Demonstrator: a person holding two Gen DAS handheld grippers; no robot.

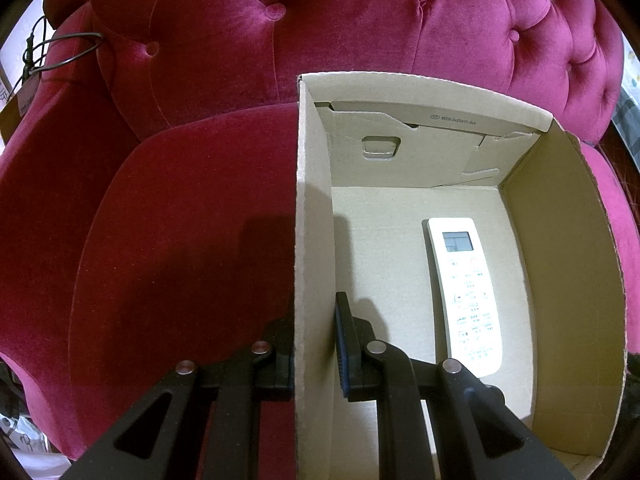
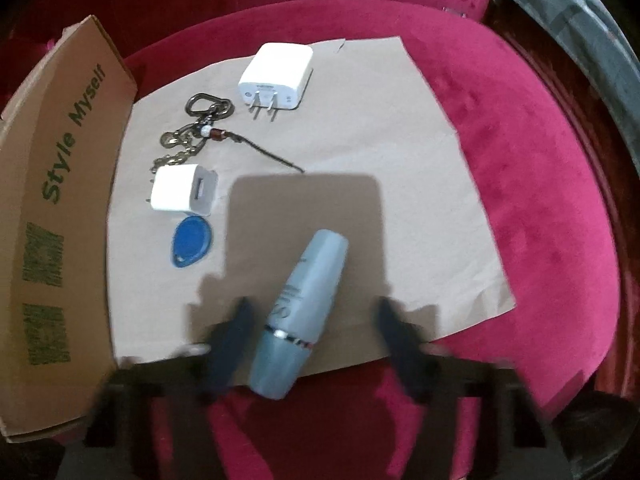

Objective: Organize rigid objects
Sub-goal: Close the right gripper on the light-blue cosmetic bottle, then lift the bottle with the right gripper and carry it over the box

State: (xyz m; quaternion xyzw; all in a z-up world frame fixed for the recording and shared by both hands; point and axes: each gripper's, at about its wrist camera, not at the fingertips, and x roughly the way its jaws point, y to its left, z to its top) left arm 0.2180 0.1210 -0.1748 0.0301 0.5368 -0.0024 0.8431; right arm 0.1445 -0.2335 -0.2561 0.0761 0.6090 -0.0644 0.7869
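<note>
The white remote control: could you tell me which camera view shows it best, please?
The left wrist view: the white remote control lies face up on the floor of the cardboard box, screen and buttons visible. The right wrist view shows only the box's printed outer wall, not the remote.

Overhead light, hard shadows, fisheye-warped edges; right view motion-blurred.

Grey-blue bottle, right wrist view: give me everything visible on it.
The grey-blue plastic-looking bottle lies on its side on the tan paper sheet, which is spread over the magenta velvet seat cushion. Its narrower end points up and right in the picture; the wider cap end overhangs the sheet's near edge. A thin silver band rings it where cap meets body, and faint print runs along the body. It lies between the blurred fingers of the right tool, with a gap on each side; neither pad touches it.
</note>
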